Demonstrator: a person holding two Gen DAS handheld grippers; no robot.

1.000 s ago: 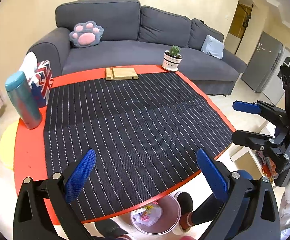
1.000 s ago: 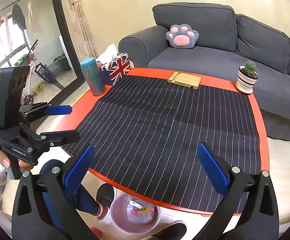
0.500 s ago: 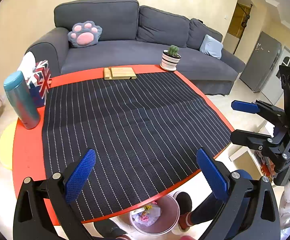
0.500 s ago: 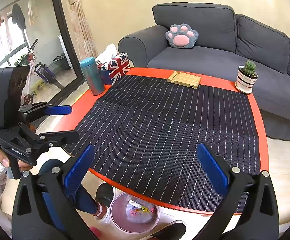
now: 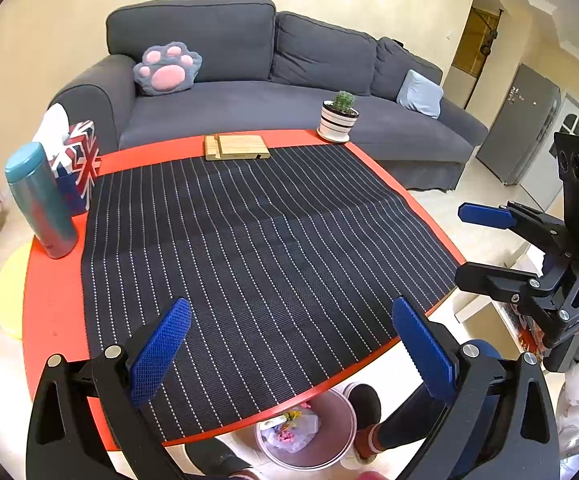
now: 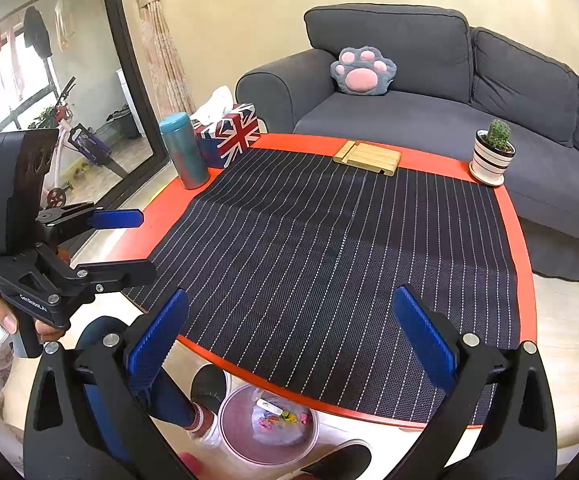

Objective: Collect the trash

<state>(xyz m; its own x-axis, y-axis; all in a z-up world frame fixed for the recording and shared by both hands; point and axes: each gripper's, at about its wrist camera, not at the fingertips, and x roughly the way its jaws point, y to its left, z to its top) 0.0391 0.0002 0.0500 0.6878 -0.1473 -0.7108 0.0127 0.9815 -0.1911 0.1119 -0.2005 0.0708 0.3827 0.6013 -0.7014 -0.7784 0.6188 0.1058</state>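
A round translucent pink-rimmed trash bin (image 6: pixel 267 426) stands upright on the floor under the surface's near edge, holding crumpled colourful wrappers (image 6: pixel 275 418).

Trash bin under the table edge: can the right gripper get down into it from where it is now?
Probably yes. The right gripper hangs open and empty just off the table edge, and the trash bin sits below it, only partly tucked under the rim, beside the person's foot.
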